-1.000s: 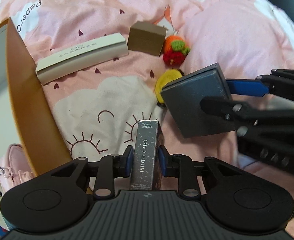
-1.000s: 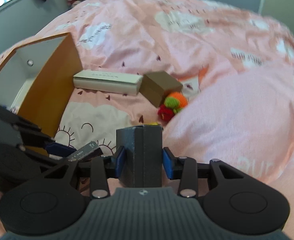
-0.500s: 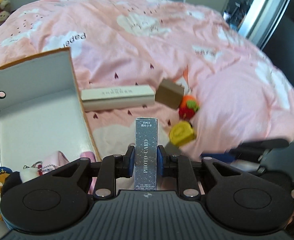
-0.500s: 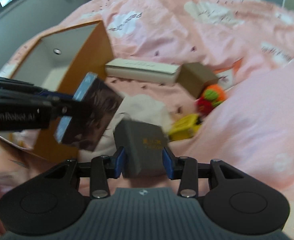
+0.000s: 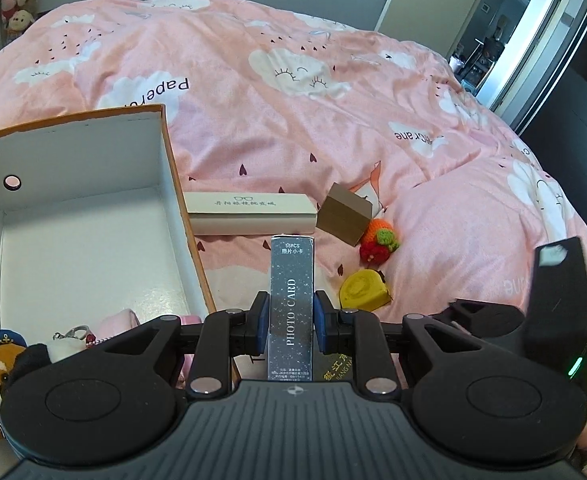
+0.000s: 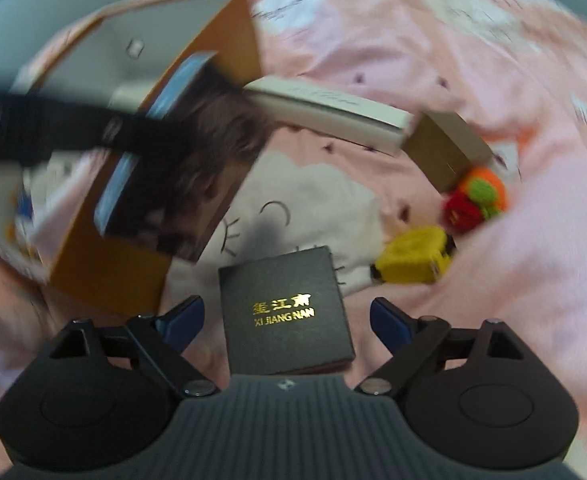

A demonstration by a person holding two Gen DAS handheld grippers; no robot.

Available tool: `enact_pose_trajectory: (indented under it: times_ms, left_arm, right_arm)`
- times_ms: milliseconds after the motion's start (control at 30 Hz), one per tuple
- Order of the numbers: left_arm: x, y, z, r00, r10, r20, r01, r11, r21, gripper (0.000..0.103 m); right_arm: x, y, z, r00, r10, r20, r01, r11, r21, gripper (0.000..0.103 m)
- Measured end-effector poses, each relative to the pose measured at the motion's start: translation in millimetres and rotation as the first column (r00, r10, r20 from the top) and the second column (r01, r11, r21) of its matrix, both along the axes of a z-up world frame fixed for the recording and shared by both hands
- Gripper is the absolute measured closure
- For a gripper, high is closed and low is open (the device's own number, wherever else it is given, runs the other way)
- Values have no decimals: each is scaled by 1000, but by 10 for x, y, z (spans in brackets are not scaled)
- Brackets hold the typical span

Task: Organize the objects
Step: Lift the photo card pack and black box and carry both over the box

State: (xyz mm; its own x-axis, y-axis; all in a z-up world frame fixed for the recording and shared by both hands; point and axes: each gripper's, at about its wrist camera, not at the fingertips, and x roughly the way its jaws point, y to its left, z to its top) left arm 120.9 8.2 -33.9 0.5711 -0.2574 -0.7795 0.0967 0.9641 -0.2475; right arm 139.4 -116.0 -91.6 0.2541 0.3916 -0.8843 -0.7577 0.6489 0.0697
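Note:
My left gripper [image 5: 291,322] is shut on a dark photo-card box [image 5: 292,304] and holds it upright above the bed, just right of the open orange storage box [image 5: 175,184]. The same card box [image 6: 181,152] shows blurred in the right wrist view, in front of the storage box [image 6: 229,44]. My right gripper [image 6: 287,318] is open, its jaws wide apart. A black square box with gold lettering [image 6: 285,312] lies flat on the bedding between them, touching neither finger.
On the pink duvet [image 5: 293,120] lie a long cream glasses case [image 5: 253,216], a brown cardboard box [image 5: 345,216], an orange and red knitted toy [image 5: 379,240] and a yellow tape measure [image 5: 365,290]. Plush toys [image 5: 1,364] and a pink item lie inside the storage box.
My right gripper has opened and let go of the black square box, which now lies on the bedding. My left gripper has risen and pulled back, still holding the card box.

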Motion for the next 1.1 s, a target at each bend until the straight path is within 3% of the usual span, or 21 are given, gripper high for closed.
enact_pose_trajectory:
  times_ms: [133, 200, 233, 400, 567, 700, 867, 1100]
  left_arm:
    - [-9, 6, 13, 1000, -1, 8, 1, 1000, -10, 78]
    - [-20, 19, 29, 1000, 1, 15, -1, 1000, -20, 78]
    - [-27, 28, 40, 1000, 2, 18, -2, 1000, -27, 78]
    - [-103, 92, 168, 999, 1, 50, 3, 997, -77, 78]
    - [-237, 247, 428, 993, 12, 118, 6, 988, -151, 78]
    - [-320, 429, 643, 982, 56, 178, -23, 983, -181, 78]
    - [-353, 796, 781, 964, 156, 217, -110, 972, -209, 78]
    - [-326, 1389, 697, 929, 313, 196, -263, 934, -243, 78]
  right_arm:
    - [-36, 138, -100, 999, 38, 24, -36, 996, -86, 13]
    - [-11, 141, -159, 999, 33, -3, -33, 995, -96, 21]
    - [2, 130, -190, 1000, 24, -17, -26, 995, -99, 26]
    - [52, 14, -110, 999, -20, -44, 19, 999, -40, 26]
    - [146, -193, 259, 990, -132, -53, 136, 986, 96, 26]
    - [119, -193, 703, 988, -152, -18, 152, 965, 215, 26]
    - [47, 54, 1183, 995, -98, 10, 90, 945, 315, 26]
    - [-97, 736, 1396, 989, 60, 132, -94, 958, 271, 26]
